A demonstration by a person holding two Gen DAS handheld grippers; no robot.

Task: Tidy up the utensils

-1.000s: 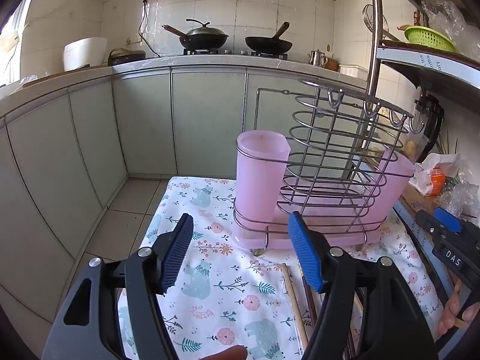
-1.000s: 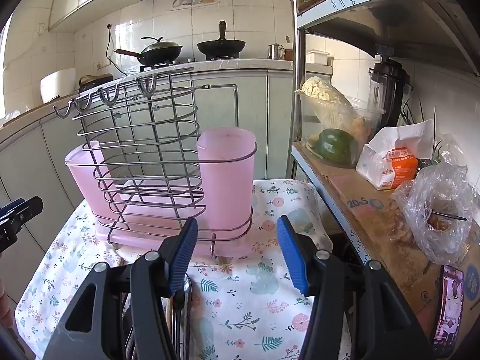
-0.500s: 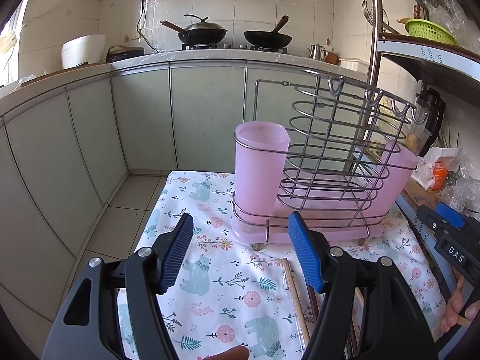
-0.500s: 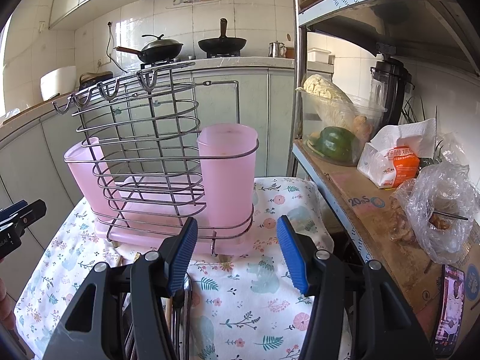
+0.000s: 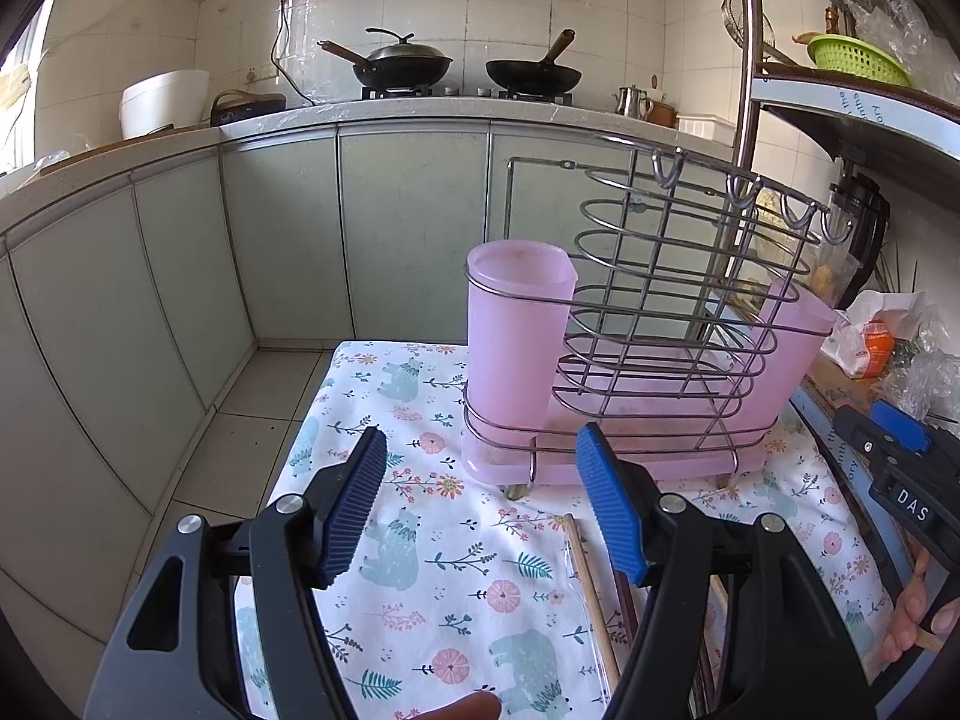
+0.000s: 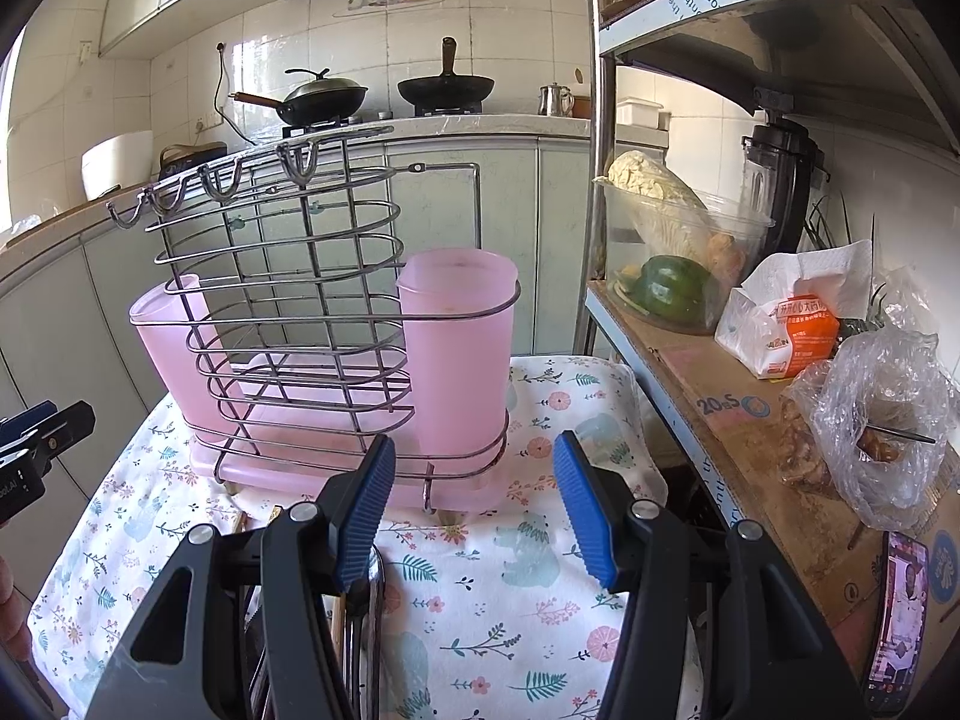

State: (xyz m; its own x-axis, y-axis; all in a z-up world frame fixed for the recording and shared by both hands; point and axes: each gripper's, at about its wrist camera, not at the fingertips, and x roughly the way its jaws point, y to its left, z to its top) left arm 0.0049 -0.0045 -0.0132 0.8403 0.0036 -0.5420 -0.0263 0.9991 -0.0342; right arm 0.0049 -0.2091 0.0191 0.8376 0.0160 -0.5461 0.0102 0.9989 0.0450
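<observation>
Both blue-padded grippers, left (image 5: 480, 504) and right (image 6: 471, 507), spread wide and empty above loose wooden chopsticks (image 5: 591, 594) on floral cloth (image 5: 456, 564), facing wire rack with pink plastic cups (image 5: 630, 360), ready for loading.

Floral-cloth table (image 5: 420, 546) bearing wire utensil rack (image 5: 636, 360), chopsticks (image 5: 591, 594) and perhaps spoons (image 6: 366, 630).

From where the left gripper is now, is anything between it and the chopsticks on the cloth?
Nothing visible. The left gripper is open and empty above the floral cloth, and the chopsticks lie just below its right finger. The pink utensil rack stands farther back, out of the path.
</observation>
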